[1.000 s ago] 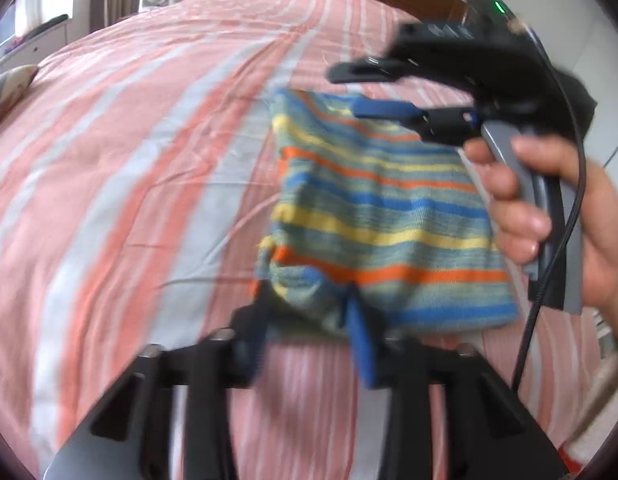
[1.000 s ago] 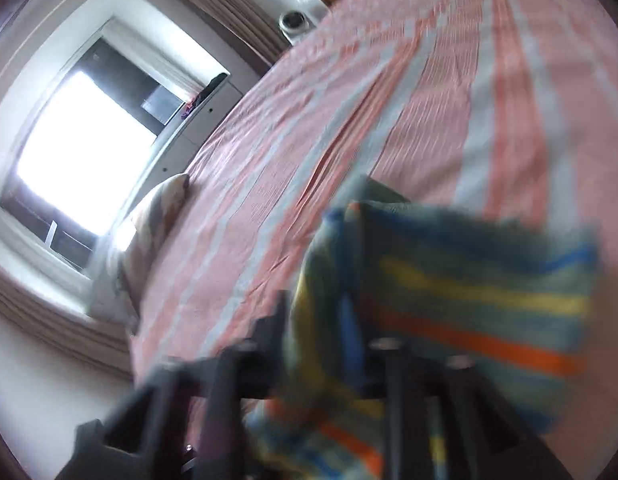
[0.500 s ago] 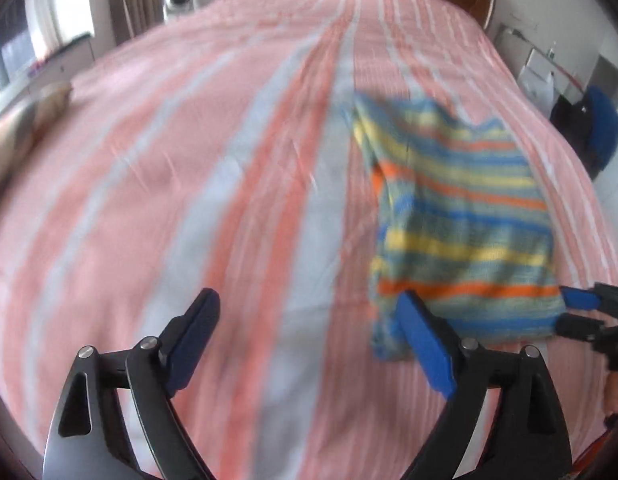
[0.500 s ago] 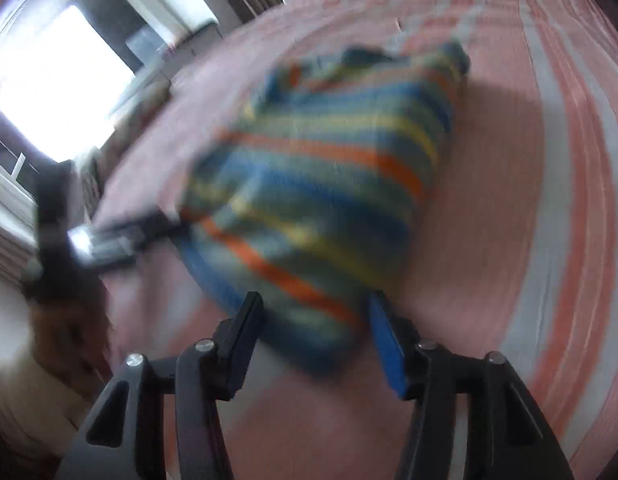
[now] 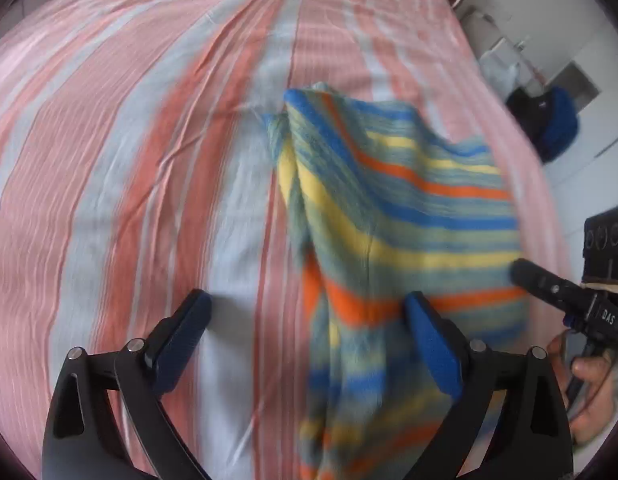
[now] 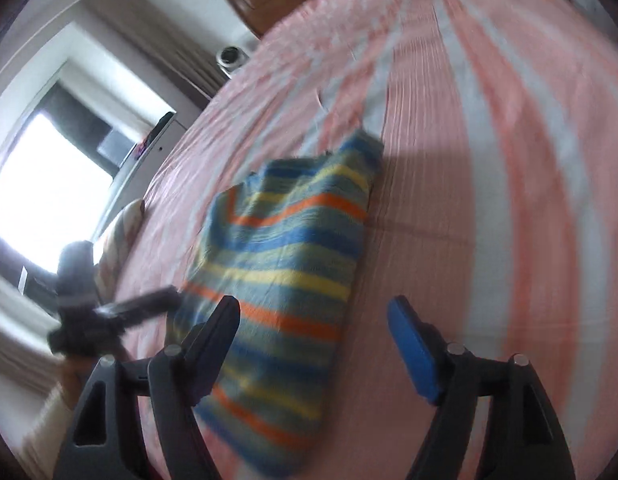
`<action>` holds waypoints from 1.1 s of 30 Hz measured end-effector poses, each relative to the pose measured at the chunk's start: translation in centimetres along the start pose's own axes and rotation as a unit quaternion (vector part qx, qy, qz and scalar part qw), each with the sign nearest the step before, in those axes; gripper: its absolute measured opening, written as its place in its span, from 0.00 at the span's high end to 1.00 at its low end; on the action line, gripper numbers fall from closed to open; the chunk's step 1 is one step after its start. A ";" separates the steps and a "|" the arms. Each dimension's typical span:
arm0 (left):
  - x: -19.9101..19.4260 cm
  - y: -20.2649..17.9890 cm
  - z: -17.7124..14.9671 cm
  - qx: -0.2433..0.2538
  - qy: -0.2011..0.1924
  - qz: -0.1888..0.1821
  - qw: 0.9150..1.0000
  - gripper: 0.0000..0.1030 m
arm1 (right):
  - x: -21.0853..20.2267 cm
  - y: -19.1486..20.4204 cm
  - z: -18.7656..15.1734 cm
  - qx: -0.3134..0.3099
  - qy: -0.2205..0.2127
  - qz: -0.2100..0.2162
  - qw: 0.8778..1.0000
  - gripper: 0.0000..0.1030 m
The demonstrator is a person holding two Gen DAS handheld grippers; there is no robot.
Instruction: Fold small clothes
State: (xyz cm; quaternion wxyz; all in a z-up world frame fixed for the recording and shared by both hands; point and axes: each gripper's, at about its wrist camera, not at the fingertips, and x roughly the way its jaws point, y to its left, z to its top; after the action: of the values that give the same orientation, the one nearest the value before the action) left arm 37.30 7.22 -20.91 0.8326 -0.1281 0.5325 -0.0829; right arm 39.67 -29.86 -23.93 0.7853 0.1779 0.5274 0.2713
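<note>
My left gripper (image 5: 305, 344) is spread wide above the bed (image 5: 157, 160), holding nothing, its right finger over the near left edge of the striped cloth (image 5: 401, 216). The cloth lies folded on the bed between my grippers. My right gripper (image 6: 313, 344) also gapes empty, its left finger over the cloth's near edge.

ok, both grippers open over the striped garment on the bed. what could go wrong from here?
1. The striped garment has a raised ridge along its left edge; left as is, the fold may set crooked.
2. The left hand-held gripper straddles that left edge with its jaws open; closing here could pinch the bedsheet too.
3. The right hand-held gripper has one finger over the cloth and one over bare sheet, so a sideways move may drag the fold open.
</note>
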 end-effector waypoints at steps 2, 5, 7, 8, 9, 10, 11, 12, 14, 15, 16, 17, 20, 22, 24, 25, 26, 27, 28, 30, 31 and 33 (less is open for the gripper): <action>0.5 -2.0 0.5 0.044 -0.008 0.029 0.999 0.68 | 2.5 0.0 0.7 0.003 -0.001 -0.014 1.000 0.46; 0.2 -4.1 0.6 0.052 -0.014 0.063 0.997 0.83 | 4.2 4.7 0.3 -0.121 -0.022 -0.133 0.983 0.74; -0.8 -4.8 0.3 0.057 -0.034 0.069 0.995 0.84 | 4.5 8.1 -1.0 -0.204 -0.046 -0.198 0.958 0.78; -1.7 -4.6 0.0 0.054 -0.046 0.062 0.996 0.84 | 4.2 9.5 -1.6 -0.231 -0.062 -0.212 0.947 0.78; -2.6 -4.4 0.0 0.049 -0.056 0.054 0.996 0.84 | 3.5 10.4 -2.0 -0.243 -0.077 -0.217 0.942 0.79; -3.9 -4.4 0.1 0.043 -0.067 0.044 0.996 0.84 | 2.6 11.1 -2.0 -0.247 -0.094 -0.216 0.940 0.79; -4.7 -4.3 0.4 0.042 -0.075 0.038 0.996 0.84 | 1.5 11.7 -2.0 -0.247 -0.113 -0.207 0.940 0.79; -5.8 -4.4 0.5 0.044 -0.084 0.035 0.995 0.84 | 0.3 12.1 -2.1 -0.242 -0.128 -0.197 0.942 0.79; -7.5 -4.9 1.4 0.052 -0.107 0.034 0.992 0.84 | -1.7 12.9 -1.7 -0.229 -0.153 -0.175 0.945 0.79; -8.0 -5.0 1.6 0.056 -0.115 0.036 0.991 0.82 | -2.4 13.1 -1.4 -0.224 -0.161 -0.167 0.947 0.79; -8.1 -5.3 1.9 0.063 -0.120 0.047 0.990 0.74 | -3.0 13.3 -1.1 -0.217 -0.169 -0.160 0.948 0.79; -7.4 -5.3 2.1 0.068 -0.117 0.068 0.989 0.60 | -3.4 13.2 -0.4 -0.205 -0.172 -0.153 0.951 0.79; -5.9 -4.8 1.2 0.072 -0.113 0.141 0.981 0.32 | -2.4 10.7 1.7 -0.162 -0.135 -0.153 0.966 0.58; -6.9 -4.6 -0.8 0.077 -0.136 0.156 0.975 0.30 | -2.6 8.4 2.0 -0.135 -0.124 -0.188 0.965 0.25; -8.3 -5.0 -2.8 0.081 -0.157 0.176 0.968 0.20 | -4.0 7.2 0.8 -0.132 -0.126 -0.207 0.961 0.17; -9.2 -5.5 -3.9 0.084 -0.171 0.186 0.964 0.14 | -4.6 7.1 0.0 -0.141 -0.122 -0.219 0.958 0.14; -10.3 -6.3 -5.4 0.091 -0.191 0.197 0.957 0.07 | -5.2 7.3 -1.1 -0.155 -0.114 -0.235 0.953 0.07; -11.3 -7.0 -6.5 0.095 -0.205 0.202 0.953 0.03 | -5.9 7.8 -2.5 -0.172 -0.108 -0.250 0.947 0.04; -12.1 -7.6 -7.3 0.099 -0.217 0.202 0.950 0.00 | -6.6 8.1 -3.3 -0.181 -0.108 -0.254 0.944 0.04; -13.9 -9.3 -9.6 0.103 -0.226 0.204 0.947 0.00 | -8.4 8.9 -6.0 -0.203 -0.107 -0.247 0.941 0.03; -14.8 -9.9 -10.6 0.095 -0.222 0.204 0.949 0.00 | -9.4 9.3 -7.2 -0.210 -0.107 -0.247 0.940 0.03; -16.1 -11.0 -11.9 0.075 -0.218 0.202 0.952 0.00 | -11.7 10.3 -9.5 -0.218 -0.117 -0.254 0.935 0.02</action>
State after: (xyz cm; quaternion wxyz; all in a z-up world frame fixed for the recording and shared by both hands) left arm 19.74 -0.33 -8.40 0.9350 0.0297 0.3450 0.0772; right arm 24.97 -28.97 -13.17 0.9036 -0.1074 0.3873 0.1482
